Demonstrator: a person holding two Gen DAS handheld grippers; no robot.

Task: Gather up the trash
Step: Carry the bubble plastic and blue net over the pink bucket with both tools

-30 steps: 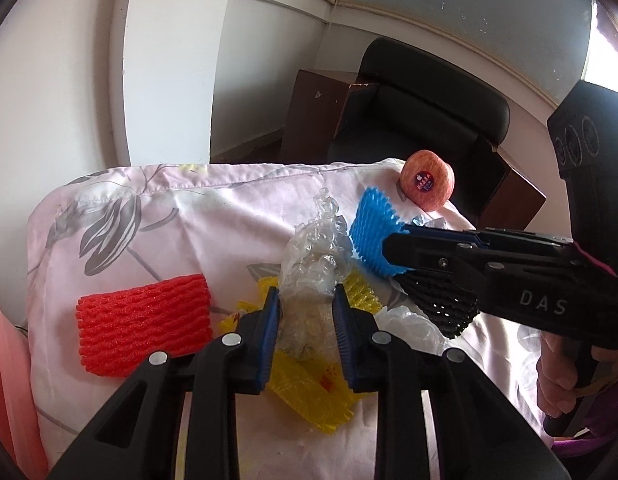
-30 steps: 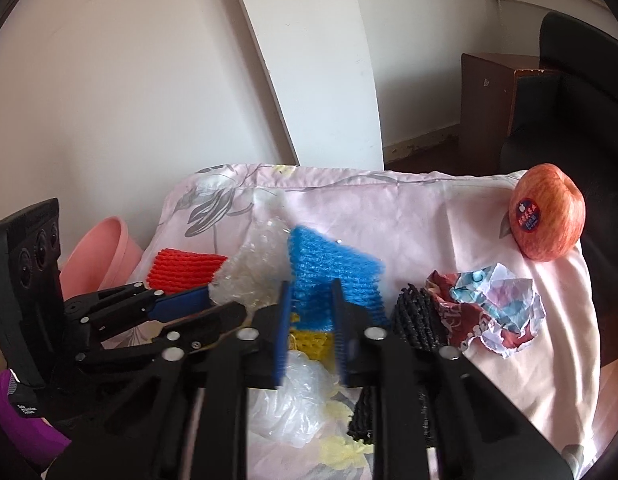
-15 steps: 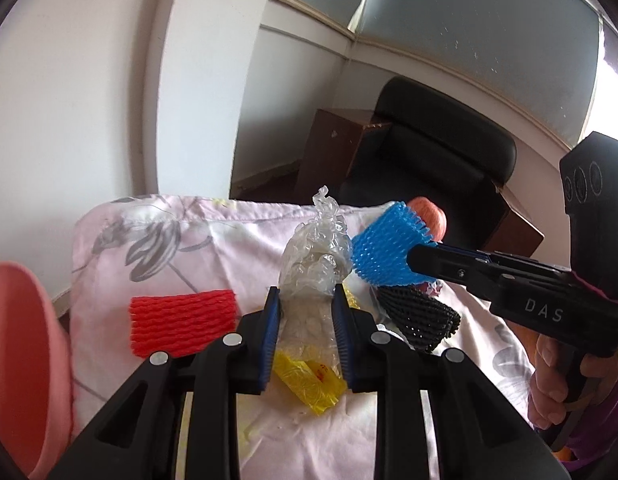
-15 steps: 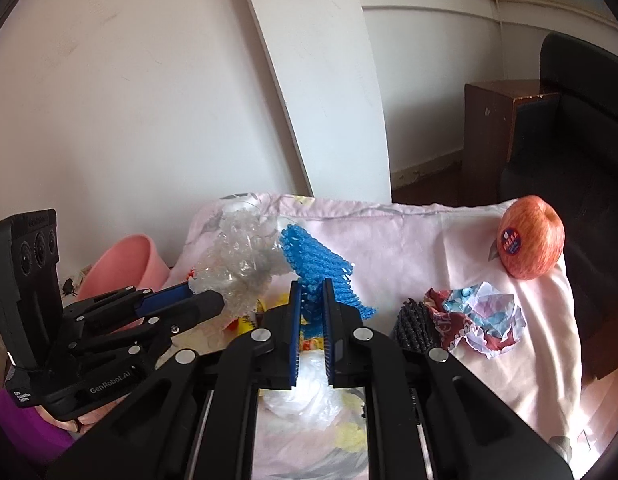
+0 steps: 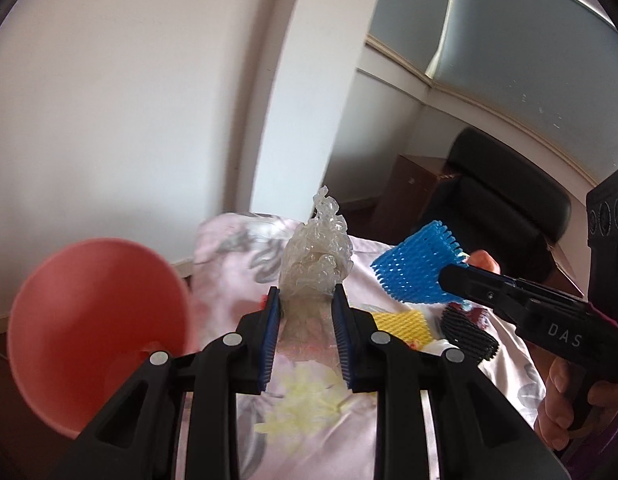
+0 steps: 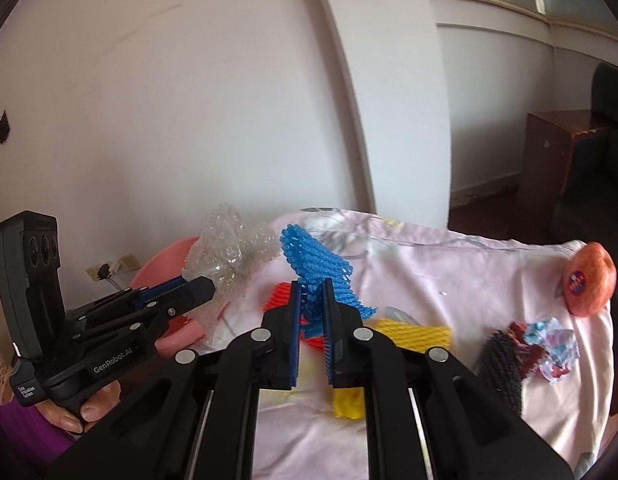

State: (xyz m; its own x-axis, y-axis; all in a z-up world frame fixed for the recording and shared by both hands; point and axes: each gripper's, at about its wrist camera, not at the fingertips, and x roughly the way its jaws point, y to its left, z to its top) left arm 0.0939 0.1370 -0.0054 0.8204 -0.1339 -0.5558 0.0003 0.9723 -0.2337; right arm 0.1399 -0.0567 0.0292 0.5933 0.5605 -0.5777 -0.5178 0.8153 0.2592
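Left gripper clamped on crumpled clear bubble-wrap wad, near what looks like a blurred pink plastic basin; right gripper pinching blue foam fruit net.

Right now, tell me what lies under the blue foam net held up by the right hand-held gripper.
Under the lifted blue foam net lie a red foam net and a yellow foam net on the pink floral cloth. The gripper's fingers cover most of the red one.

Bubble wrap in left hand-held gripper
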